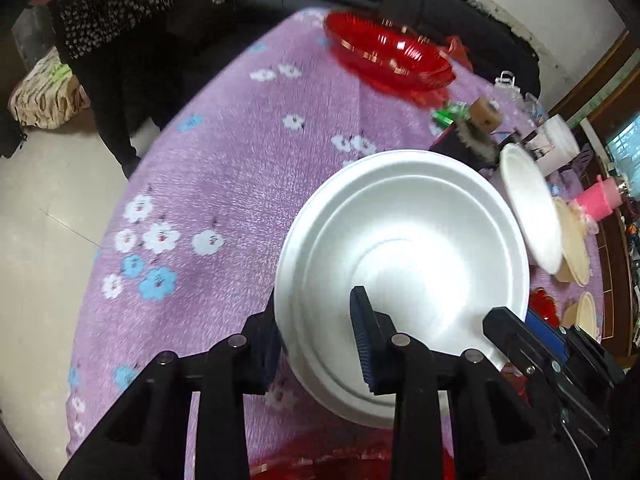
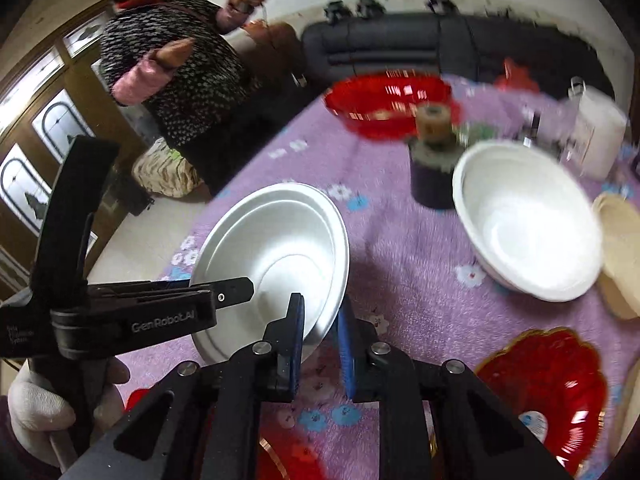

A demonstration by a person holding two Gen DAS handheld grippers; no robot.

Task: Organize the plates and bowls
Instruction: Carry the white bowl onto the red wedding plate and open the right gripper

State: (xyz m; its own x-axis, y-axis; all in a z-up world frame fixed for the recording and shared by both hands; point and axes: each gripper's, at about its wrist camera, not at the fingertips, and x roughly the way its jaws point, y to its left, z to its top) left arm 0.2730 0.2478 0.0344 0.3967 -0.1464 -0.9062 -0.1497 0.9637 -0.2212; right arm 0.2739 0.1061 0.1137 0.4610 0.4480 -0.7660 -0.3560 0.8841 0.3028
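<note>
A white plate (image 1: pixel 404 264) is held tilted above the purple flowered tablecloth (image 1: pixel 224 184). My left gripper (image 1: pixel 316 340) is shut on its near rim, one finger under and one on top. My right gripper (image 2: pixel 320 336) is shut on the same plate (image 2: pixel 276 256) at its right rim; the left gripper (image 2: pixel 236 292) holds the plate's left side in that view. A white bowl (image 2: pixel 528 220) sits to the right, also seen edge-on in the left wrist view (image 1: pixel 532 208). A large red bowl (image 1: pixel 388 52) stands at the far side.
A red scalloped plate (image 2: pixel 548 388) lies near right, beige plates (image 2: pixel 620 248) beyond the white bowl. A dark jar with a cork (image 2: pixel 434 160) and a white container (image 2: pixel 596 128) stand behind. A person (image 2: pixel 172 64) stands by the table's left edge.
</note>
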